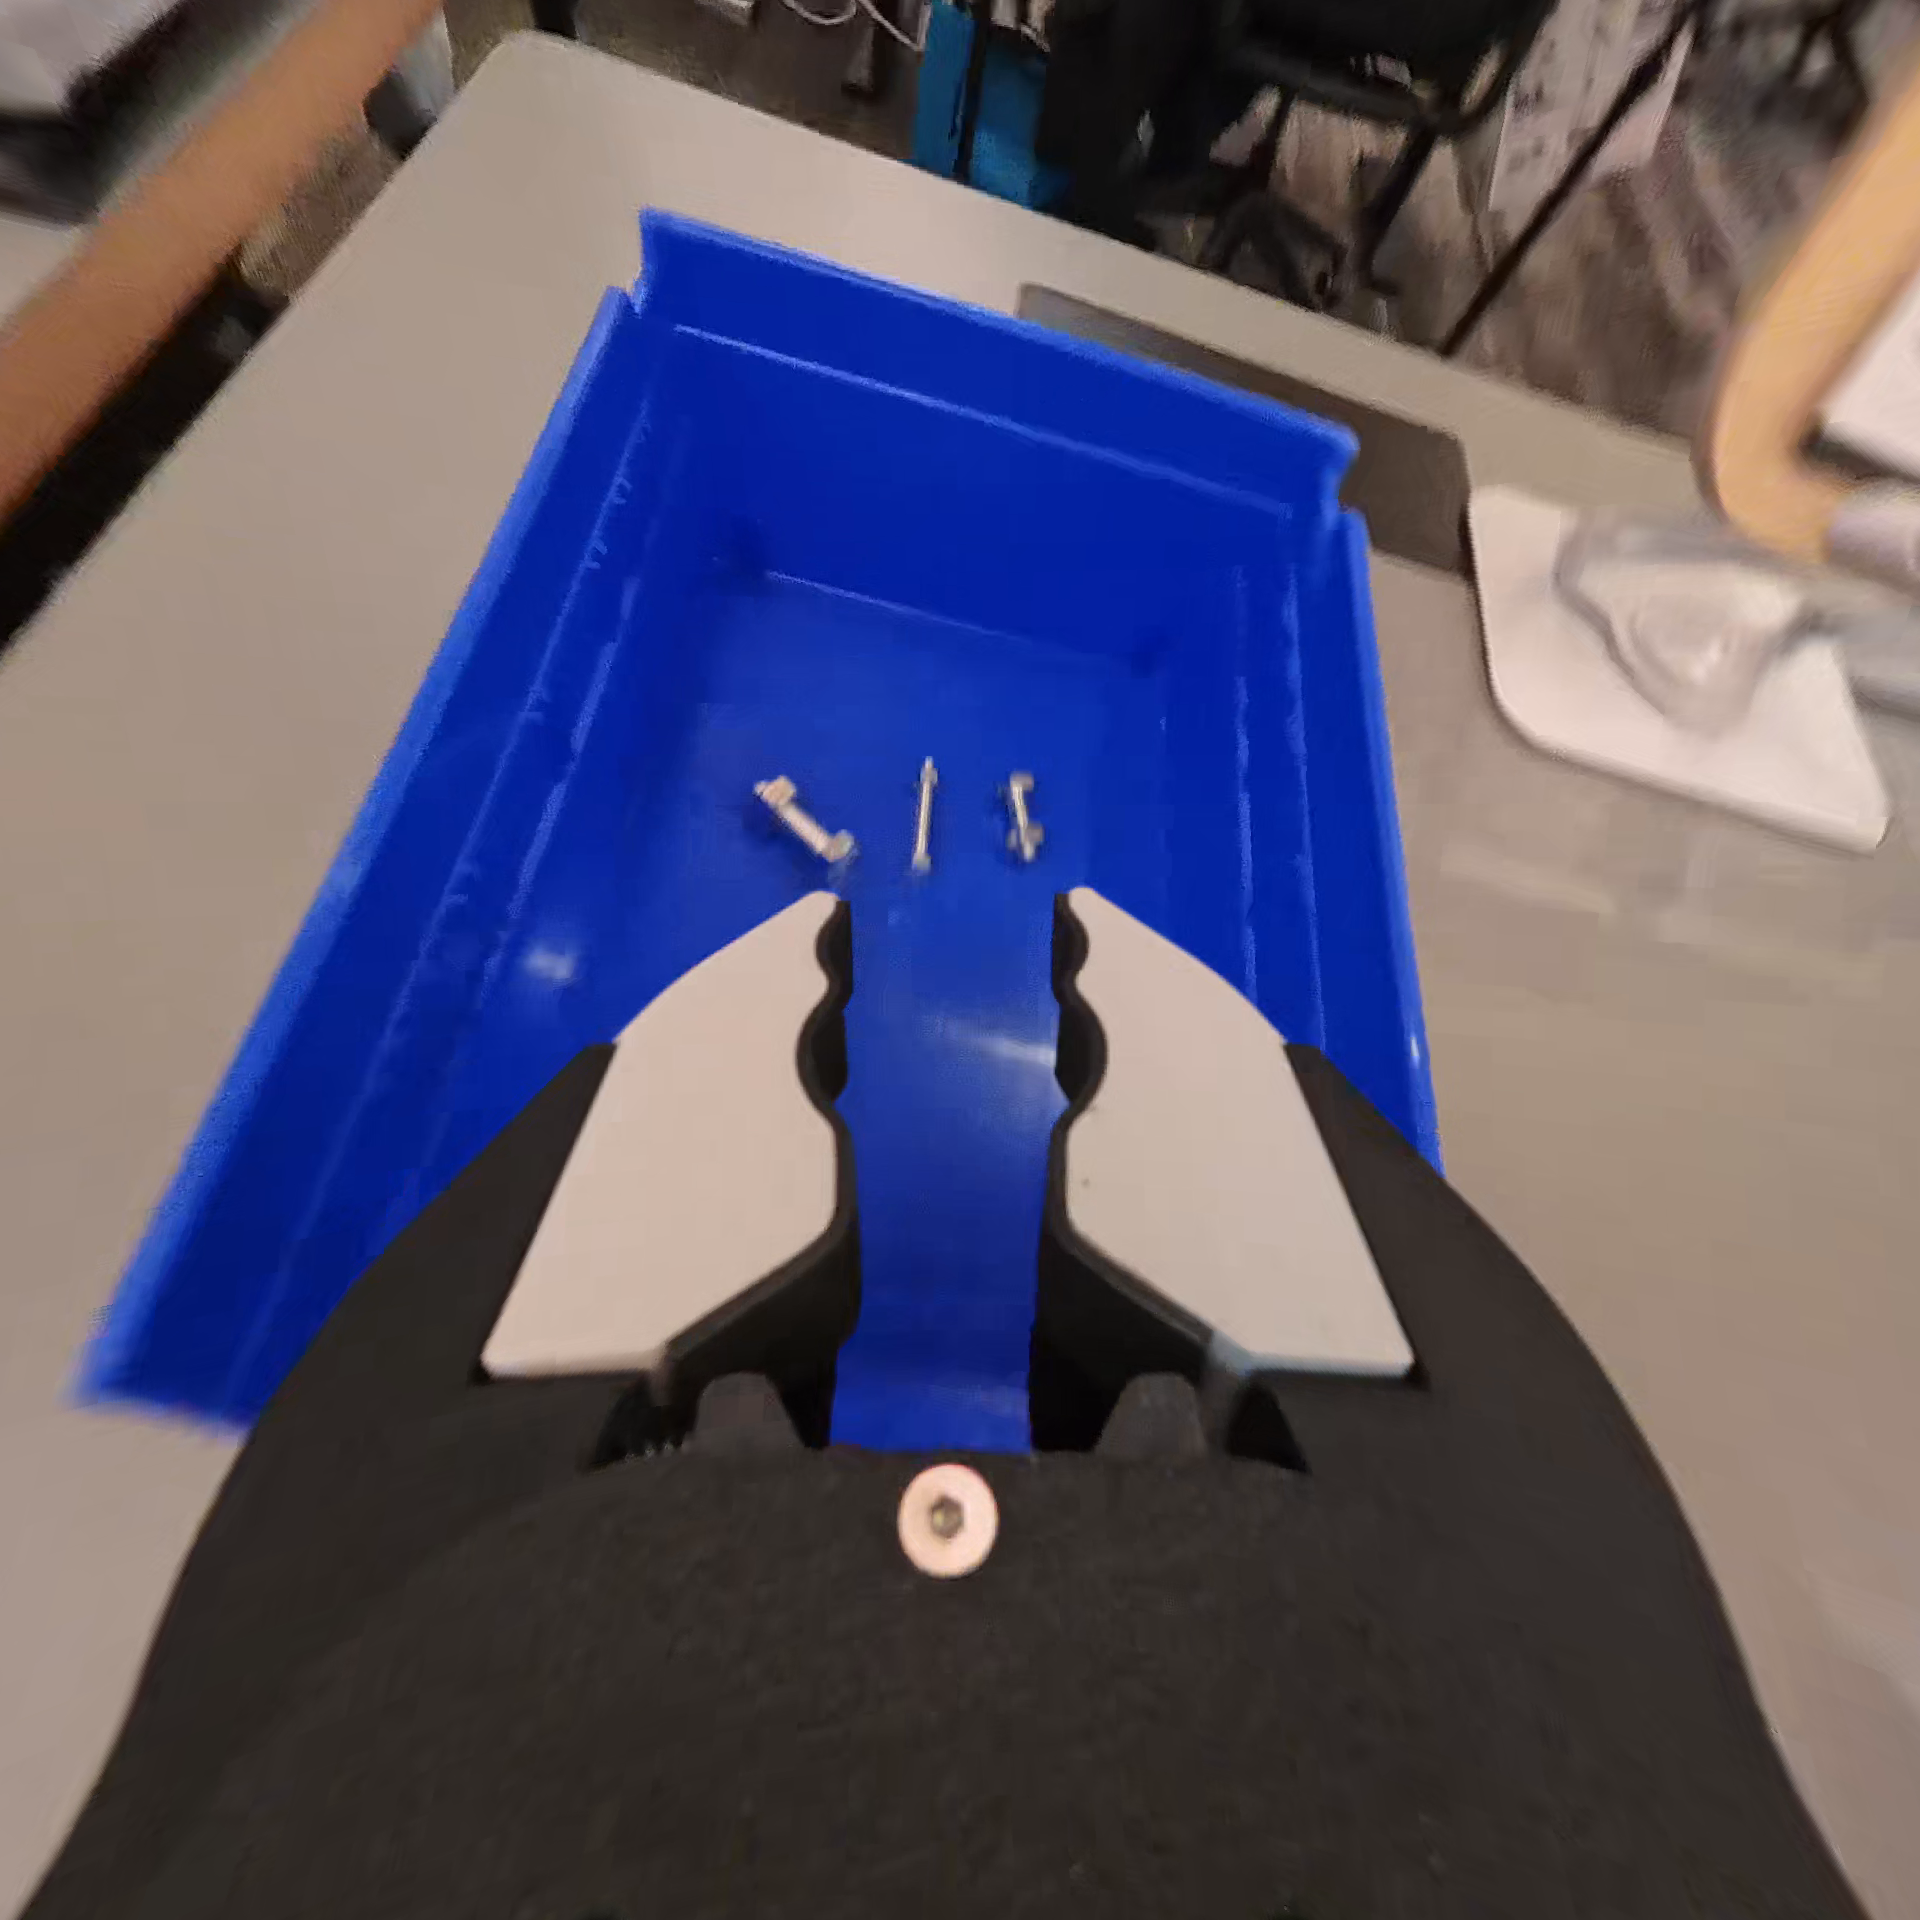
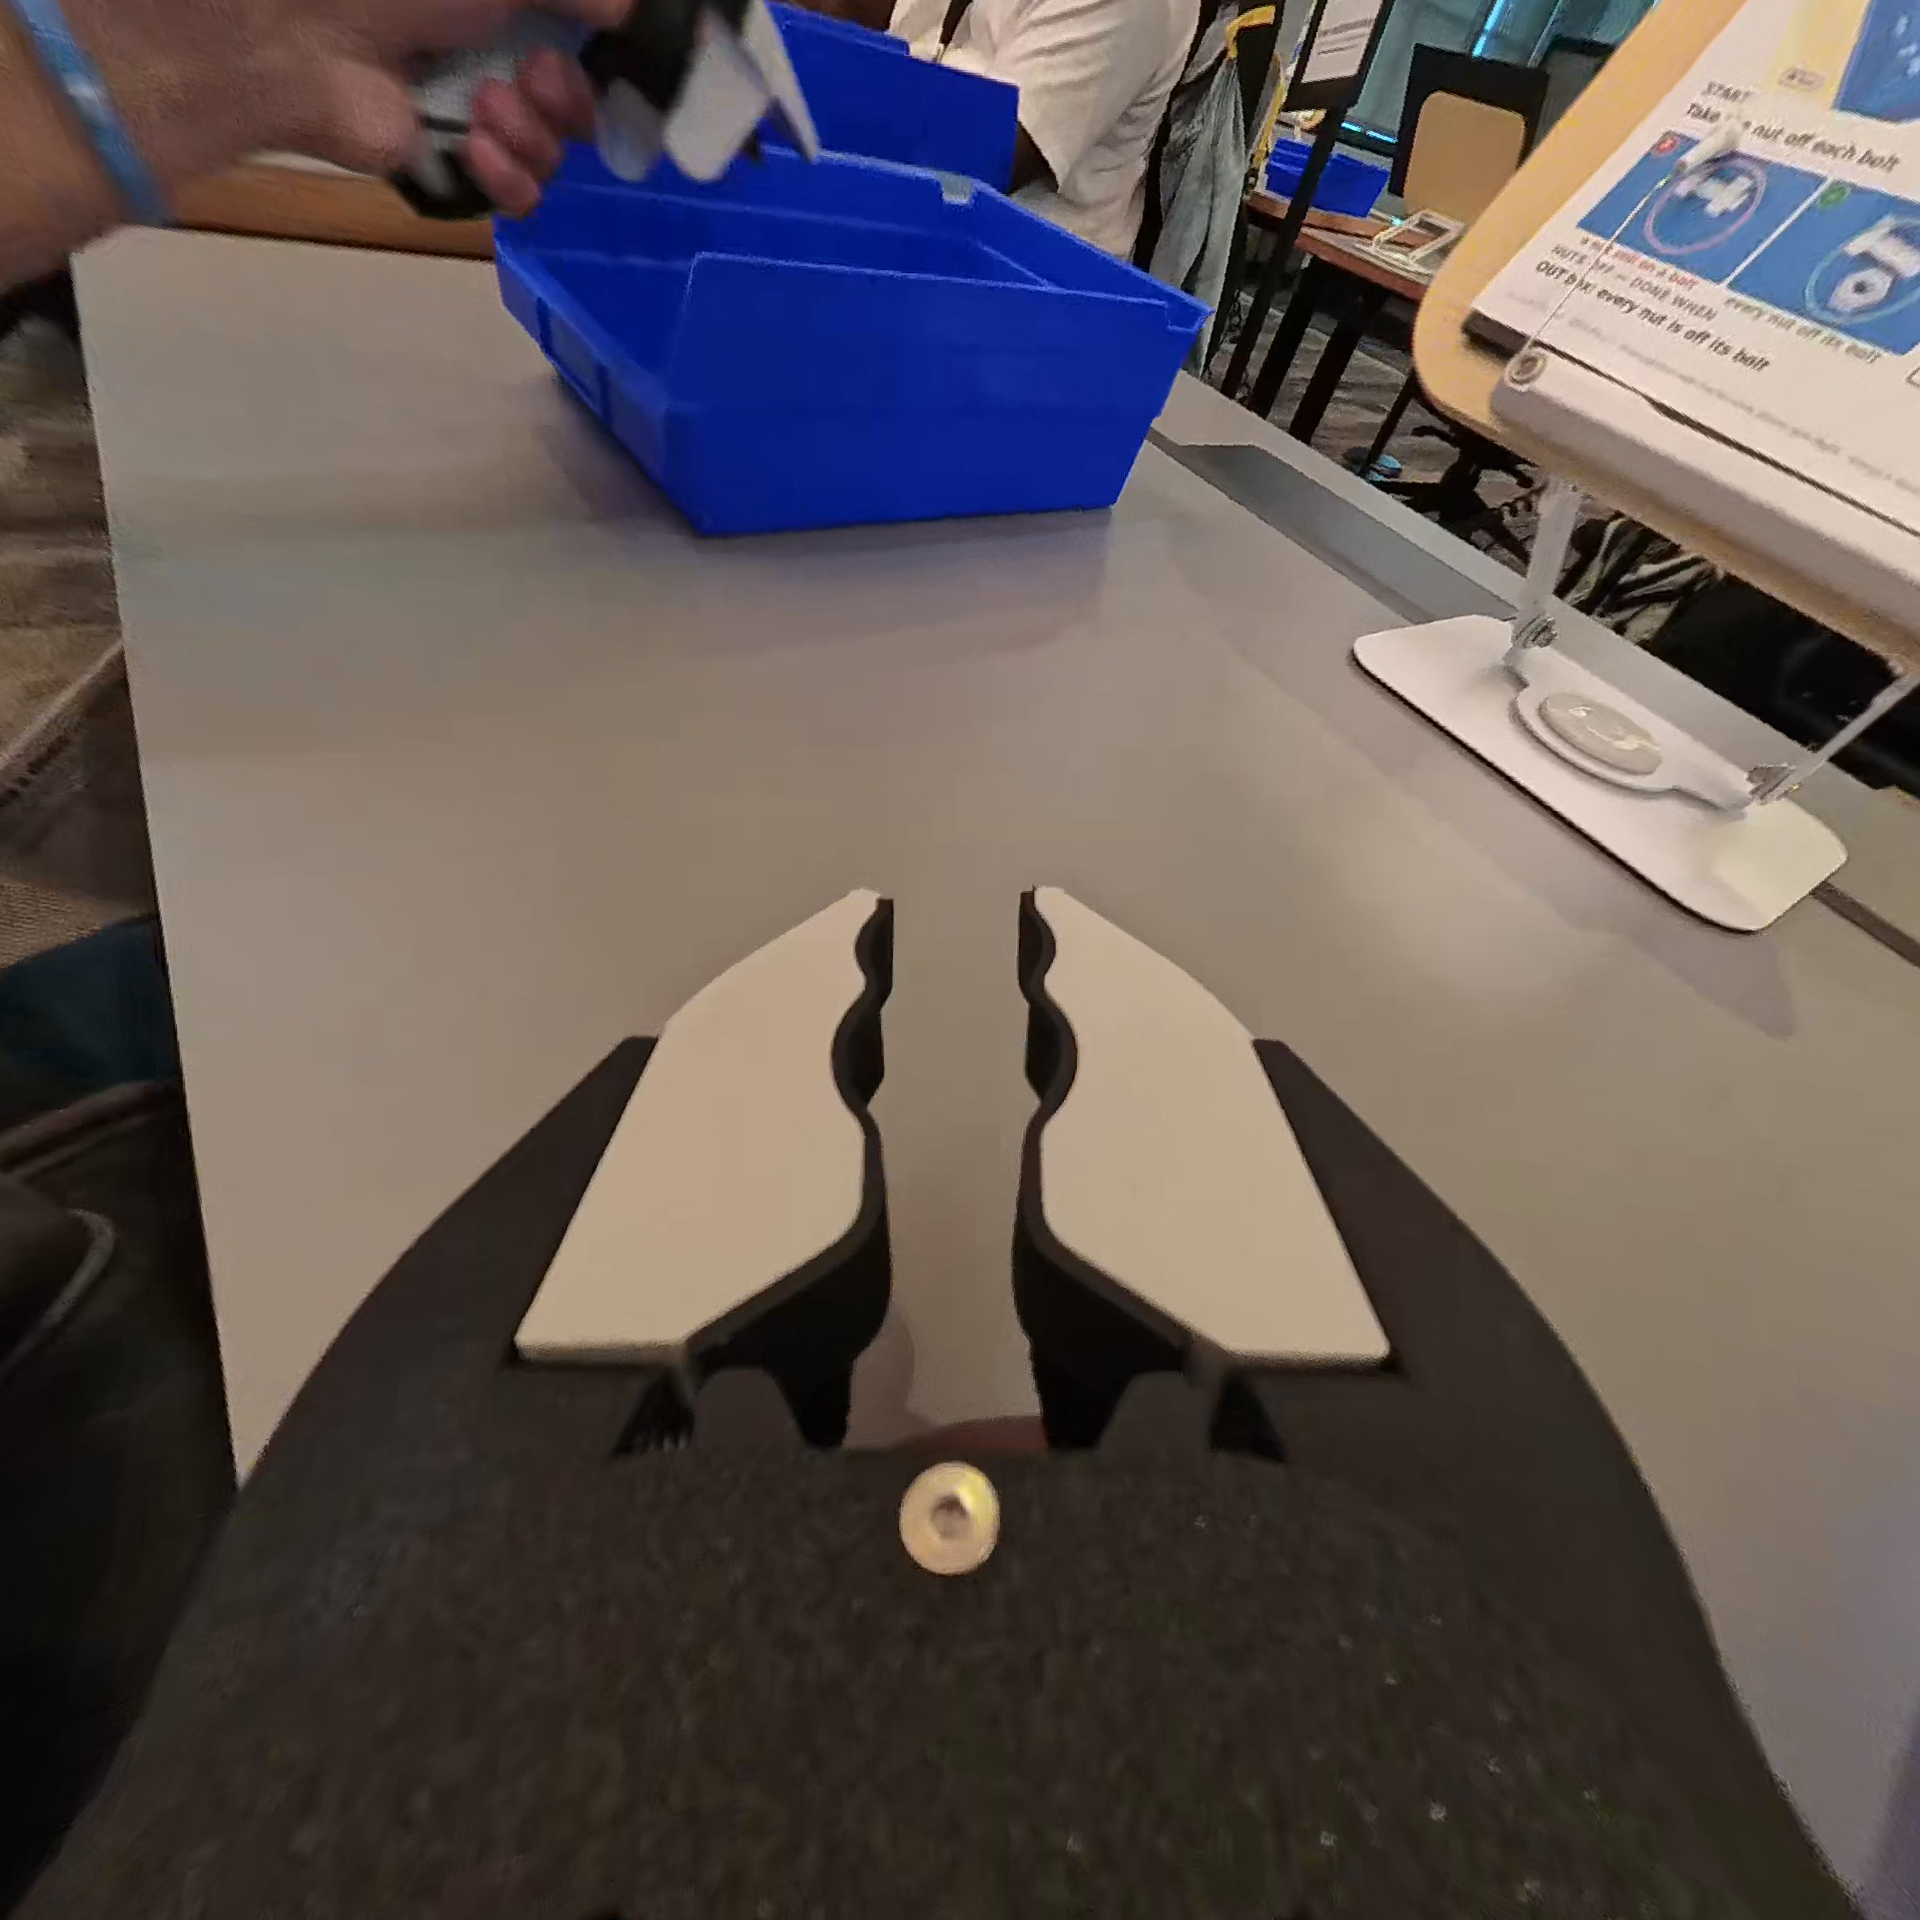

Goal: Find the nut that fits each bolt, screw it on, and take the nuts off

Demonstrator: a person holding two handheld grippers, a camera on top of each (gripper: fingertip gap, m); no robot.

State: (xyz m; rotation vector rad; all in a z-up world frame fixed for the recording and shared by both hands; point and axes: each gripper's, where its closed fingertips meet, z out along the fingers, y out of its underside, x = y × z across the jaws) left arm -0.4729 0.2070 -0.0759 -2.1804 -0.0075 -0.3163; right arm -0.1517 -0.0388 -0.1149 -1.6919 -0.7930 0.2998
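We list three small silver bolts, all lying flat on the floor of the blue bin (image 1: 935,499), just beyond the parted tips of the left gripper (image 1: 948,902). The left bolt (image 1: 805,823) lies slanted beyond the left tip. The middle bolt (image 1: 924,814), thinnest, points straight away. The right bolt (image 1: 1020,817) lies near the right tip. Blur hides their nuts.

Black gripper (image 2: 956,904), grey-faced jaws, silver screw (image 2: 949,1523).
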